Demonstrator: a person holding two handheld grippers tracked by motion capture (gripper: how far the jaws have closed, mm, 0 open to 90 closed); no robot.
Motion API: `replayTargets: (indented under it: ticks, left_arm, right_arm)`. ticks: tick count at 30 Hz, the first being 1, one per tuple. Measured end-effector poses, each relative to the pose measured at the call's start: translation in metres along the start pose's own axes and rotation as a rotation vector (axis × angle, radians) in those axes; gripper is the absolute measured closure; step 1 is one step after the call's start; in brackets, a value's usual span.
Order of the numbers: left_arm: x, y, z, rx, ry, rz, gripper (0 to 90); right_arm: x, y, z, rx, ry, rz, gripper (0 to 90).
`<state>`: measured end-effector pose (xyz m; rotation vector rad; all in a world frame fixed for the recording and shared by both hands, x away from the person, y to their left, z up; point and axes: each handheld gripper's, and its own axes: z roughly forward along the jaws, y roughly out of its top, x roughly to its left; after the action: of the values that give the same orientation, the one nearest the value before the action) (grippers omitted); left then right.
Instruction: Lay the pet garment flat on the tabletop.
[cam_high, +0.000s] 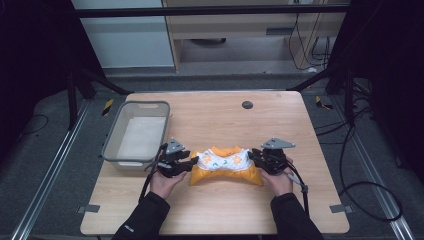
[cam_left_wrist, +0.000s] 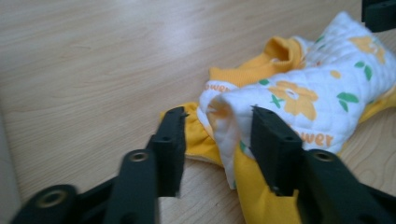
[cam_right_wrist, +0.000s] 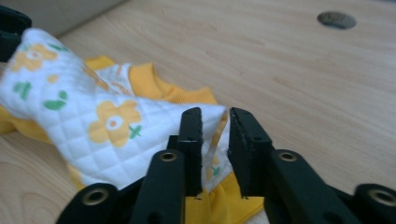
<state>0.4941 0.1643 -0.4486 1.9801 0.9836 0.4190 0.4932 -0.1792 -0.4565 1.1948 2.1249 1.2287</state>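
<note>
A small quilted garment (cam_high: 225, 165), white with yellow flowers and an orange lining, lies bunched on the wooden table (cam_high: 215, 117) near its front edge. My left gripper (cam_high: 192, 162) is at the garment's left end. In the left gripper view the jaws (cam_left_wrist: 217, 116) stand apart around a folded white corner of the garment (cam_left_wrist: 299, 93), and the left pad is clear of the cloth. My right gripper (cam_high: 252, 156) is at the garment's right end. Its jaws (cam_right_wrist: 215, 114) stand a narrow gap apart, with a thin edge of the garment (cam_right_wrist: 107, 121) between them.
A grey plastic basket (cam_high: 112, 137) with a pale cloth inside stands on the table's left side, just behind my left hand. A round dark cable hole (cam_high: 247, 104) sits near the far edge. Bare wood lies behind and in front of the garment.
</note>
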Motion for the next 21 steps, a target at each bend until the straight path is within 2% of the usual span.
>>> replayTargets:
  ticks: [1,2,4,6,7,8,9,11,14,16,17,19,21]
  left_arm:
    - [0.001,-0.001,-0.005,-0.002,0.008,0.003,40.1]
    - [0.001,-0.004,-0.01,-0.006,0.016,0.011,40.1]
    - [0.001,-0.012,-0.02,-0.016,0.016,0.012,35.2]
    - [0.0,-0.026,-0.03,-0.002,0.026,0.034,30.8]
    - [0.0,-0.026,-0.03,-0.002,0.026,0.034,30.4]
    - [-0.001,-0.031,-0.032,0.002,0.026,0.037,30.4]
    - [-0.003,-0.039,-0.034,0.018,0.026,0.047,30.4]
    - [-0.005,-0.043,-0.034,0.028,0.024,0.048,30.6]
    - [-0.013,-0.049,-0.028,0.051,0.015,0.08,32.2]
    - [-0.017,-0.049,-0.024,0.058,0.005,0.092,33.5]
    - [-0.022,-0.05,-0.02,0.068,0.001,0.111,35.1]
    - [-0.023,-0.05,-0.018,0.073,-0.004,0.114,36.3]
    - [-0.026,-0.05,-0.014,0.076,-0.007,0.12,40.2]
  right_arm:
    - [0.0,0.0,-0.012,-0.037,-0.013,-0.021,63.8]
    - [0.0,0.0,-0.012,-0.037,-0.013,-0.021,63.8]
    - [0.002,-0.003,-0.023,-0.046,-0.009,-0.037,58.8]
    - [0.005,-0.012,-0.032,-0.022,0.005,-0.047,53.6]
    - [0.006,-0.016,-0.035,-0.013,0.011,-0.054,52.2]
    - [0.006,-0.016,-0.035,-0.013,0.011,-0.054,52.2]
    - [0.008,-0.025,-0.038,0.013,0.021,-0.057,50.4]
    - [0.009,-0.03,-0.039,0.019,0.03,-0.056,49.9]
    - [0.013,-0.042,-0.04,0.055,0.054,-0.057,49.3]
    - [0.015,-0.047,-0.037,0.076,0.062,-0.062,49.2]
    - [0.017,-0.049,-0.032,0.094,0.062,-0.068,49.2]
    - [0.017,-0.05,-0.029,0.101,0.063,-0.068,49.3]
    - [0.017,-0.053,-0.022,0.13,0.075,-0.049,50.1]
